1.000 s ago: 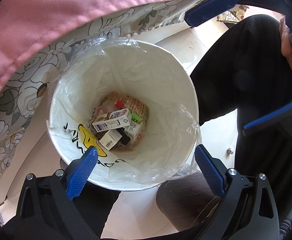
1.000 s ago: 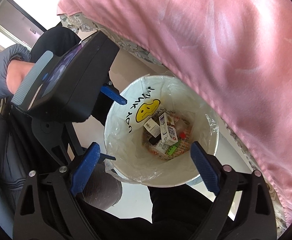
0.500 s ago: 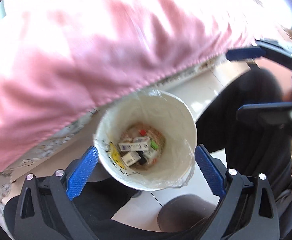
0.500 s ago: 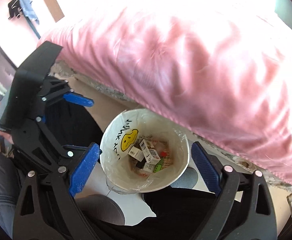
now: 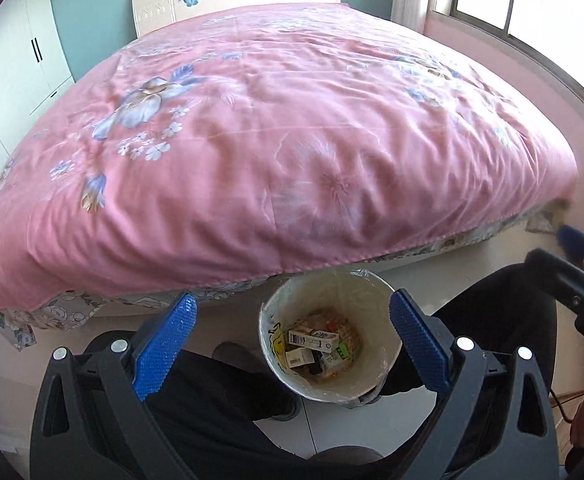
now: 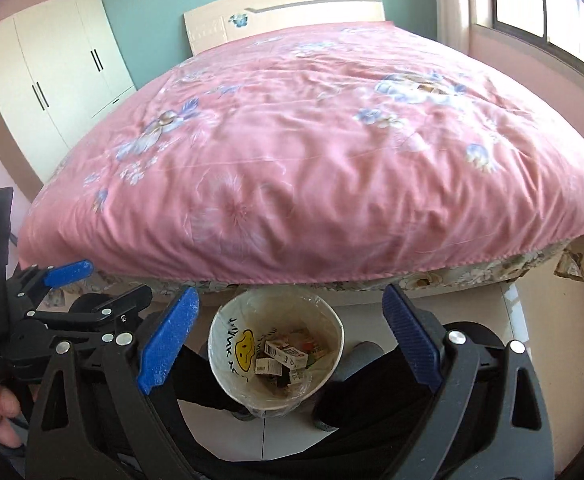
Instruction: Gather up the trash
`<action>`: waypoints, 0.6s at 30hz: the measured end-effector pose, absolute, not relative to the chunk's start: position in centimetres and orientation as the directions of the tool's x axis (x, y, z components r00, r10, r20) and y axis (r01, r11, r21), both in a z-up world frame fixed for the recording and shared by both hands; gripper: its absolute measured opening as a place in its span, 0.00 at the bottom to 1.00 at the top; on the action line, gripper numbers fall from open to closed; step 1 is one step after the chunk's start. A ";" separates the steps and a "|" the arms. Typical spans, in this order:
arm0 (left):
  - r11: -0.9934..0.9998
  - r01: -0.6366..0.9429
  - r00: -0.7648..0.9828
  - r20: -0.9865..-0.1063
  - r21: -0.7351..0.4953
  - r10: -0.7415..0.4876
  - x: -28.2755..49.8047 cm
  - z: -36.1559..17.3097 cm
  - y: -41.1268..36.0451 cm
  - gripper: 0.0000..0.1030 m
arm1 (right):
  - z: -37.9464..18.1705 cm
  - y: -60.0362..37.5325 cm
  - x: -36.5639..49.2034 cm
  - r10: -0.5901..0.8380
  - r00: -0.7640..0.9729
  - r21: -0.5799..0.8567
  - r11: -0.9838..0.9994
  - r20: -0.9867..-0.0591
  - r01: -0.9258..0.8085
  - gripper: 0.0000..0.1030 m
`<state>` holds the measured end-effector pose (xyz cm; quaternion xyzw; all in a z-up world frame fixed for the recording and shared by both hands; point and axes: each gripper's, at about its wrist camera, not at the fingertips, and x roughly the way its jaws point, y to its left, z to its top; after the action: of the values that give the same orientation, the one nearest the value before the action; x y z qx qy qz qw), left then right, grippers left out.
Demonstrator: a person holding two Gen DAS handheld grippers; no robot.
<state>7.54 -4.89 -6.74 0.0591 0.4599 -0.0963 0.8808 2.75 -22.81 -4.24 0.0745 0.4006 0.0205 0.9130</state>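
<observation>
Left wrist view shows the left gripper (image 5: pixel 290 340) with its fingers (image 5: pixel 164 344) spread wide and nothing between the pads. Below the fingers, slightly toward the right one, stands the trash bin (image 5: pixel 388 336), a white bucket lined with a clear plastic bag, on the floor (image 5: pixel 464 256) just in front of the bed (image 5: pixel 276 128).

Inside the bin lie several small cartons (image 5: pixel 313 339), white with blue print, together with a green piece and some reddish wrappers; the exact number I cannot tell. The bin is filled only at the bottom.

In the right wrist view the right gripper (image 6: pixel 290 334) is also wide and holds nothing. The same bin (image 6: pixel 334 344) sits between its two fingers, with a yellow smiley face (image 6: pixel 246 350) on the inner wall and the cartons (image 6: pixel 286 354) beside it.

My judgement is that the task is near its end or already complete. The pink bed cover has no loose trash on it that I can see, and the visible floor around the bin also looks free of it. What may be left is only a check of the parts of the room that these views do not show, such as the far side of the bed.
</observation>
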 end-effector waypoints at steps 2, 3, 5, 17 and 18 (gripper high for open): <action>0.979 0.201 0.568 -0.817 0.021 -0.099 6.7 -6.3 -4.9 0.96 | -3.3 -22.9 1.4 0.079 0.701 0.172 0.983 -0.709 0.064 0.89; 0.982 0.190 0.574 -0.814 0.025 -0.091 6.4 -5.9 -4.8 0.96 | -2.7 -22.8 0.7 0.071 0.709 0.173 0.982 -0.701 0.073 0.89; 0.986 0.163 0.586 -0.808 0.038 -0.066 5.7 -5.3 -4.8 0.96 | -1.8 -22.6 -0.3 0.033 0.727 0.152 0.984 -0.686 0.098 0.89; 0.994 0.086 0.613 -0.790 0.060 -0.006 2.0 -3.2 -3.5 0.96 | -0.6 -22.0 -3.2 -0.008 0.725 0.150 0.977 -0.689 0.153 0.89; 0.996 0.073 0.630 -0.776 0.046 -0.010 1.6 -2.7 -3.0 0.96 | -0.6 -21.8 -3.3 -0.008 0.725 0.146 0.978 -0.689 0.150 0.89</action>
<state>1.56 -3.01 -2.74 0.0367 0.4293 -0.0232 0.9021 -3.30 -21.78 -0.56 0.0963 0.3685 -0.0427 0.9236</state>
